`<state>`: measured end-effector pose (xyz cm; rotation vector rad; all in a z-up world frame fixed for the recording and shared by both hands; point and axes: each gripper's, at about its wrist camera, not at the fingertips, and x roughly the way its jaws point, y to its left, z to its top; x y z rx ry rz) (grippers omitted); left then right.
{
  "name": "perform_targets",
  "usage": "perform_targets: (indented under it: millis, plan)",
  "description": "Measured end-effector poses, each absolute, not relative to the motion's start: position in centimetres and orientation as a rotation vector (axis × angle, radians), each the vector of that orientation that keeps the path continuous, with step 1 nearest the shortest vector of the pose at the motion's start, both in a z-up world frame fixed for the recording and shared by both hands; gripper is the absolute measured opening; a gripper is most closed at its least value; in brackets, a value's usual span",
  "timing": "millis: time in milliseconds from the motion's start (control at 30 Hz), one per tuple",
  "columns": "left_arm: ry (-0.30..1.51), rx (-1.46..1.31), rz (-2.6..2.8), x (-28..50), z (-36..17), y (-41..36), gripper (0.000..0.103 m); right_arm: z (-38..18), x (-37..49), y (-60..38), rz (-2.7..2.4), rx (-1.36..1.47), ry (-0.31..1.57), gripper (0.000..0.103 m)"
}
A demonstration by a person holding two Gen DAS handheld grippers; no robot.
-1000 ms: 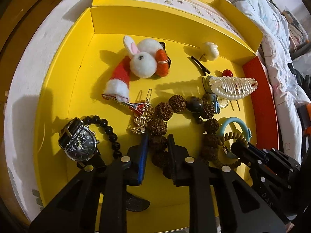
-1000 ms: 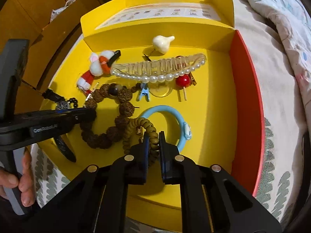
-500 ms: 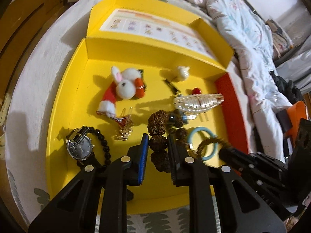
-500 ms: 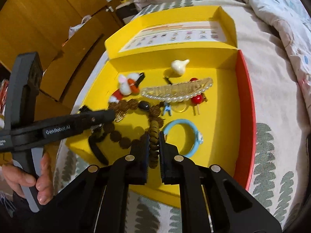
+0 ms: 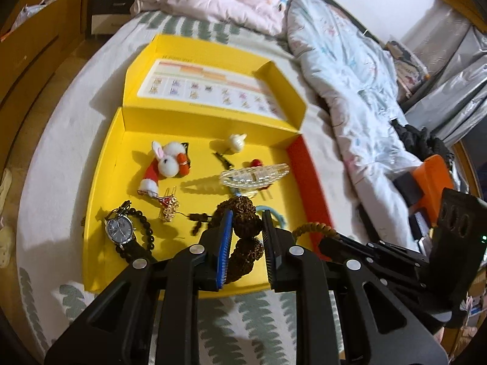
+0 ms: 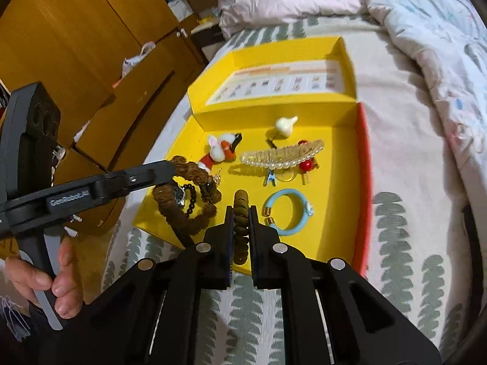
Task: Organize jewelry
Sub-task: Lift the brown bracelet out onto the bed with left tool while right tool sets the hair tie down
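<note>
My left gripper is shut on a bracelet of big rough brown beads and holds it above the front of the yellow box; the bracelet hangs from it in the right wrist view. My right gripper is shut on a bracelet of small olive-brown beads, lifted over the box's front edge; that bracelet also shows in the left wrist view. In the box lie a watch, a black bead bracelet, a blue bangle, a pearl hair claw and a bunny clip.
The box sits on a leaf-patterned bed sheet with its lid folded open at the back. A rumpled quilt lies to the right. Wooden cabinets stand to the left. A gold clip and a white clip lie in the box.
Both grippers have risen and pulled back from the box, each lifting its bracelet off the box floor. The box looks smaller and farther now.
</note>
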<state>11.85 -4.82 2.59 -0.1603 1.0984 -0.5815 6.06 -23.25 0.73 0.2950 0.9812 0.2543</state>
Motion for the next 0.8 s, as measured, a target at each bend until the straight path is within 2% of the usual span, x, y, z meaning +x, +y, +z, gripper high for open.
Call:
perform_targets:
  millis: [200,400,633,800]
  plan:
    - [1.033,-0.141,-0.631,7.6,6.2,-4.2,0.02,3.1,2.0,-23.8,0.251,0.277,0.96,0.01]
    - [1.017,-0.124,-0.684,3.1,7.4,-3.8,0.02,2.6,-2.4,-24.2,0.223,0.266,0.985,0.01]
    - [1.085,-0.088,-0.747,-1.2,4.8,-4.0,0.02,-0.7,-5.4,-24.0,0.196,0.233,1.081,0.01]
    - [1.17,-0.048,-0.697,-1.2,0.4,-3.8,0.02,-4.0,-4.4,-24.2,0.186,0.248,1.159,0.01]
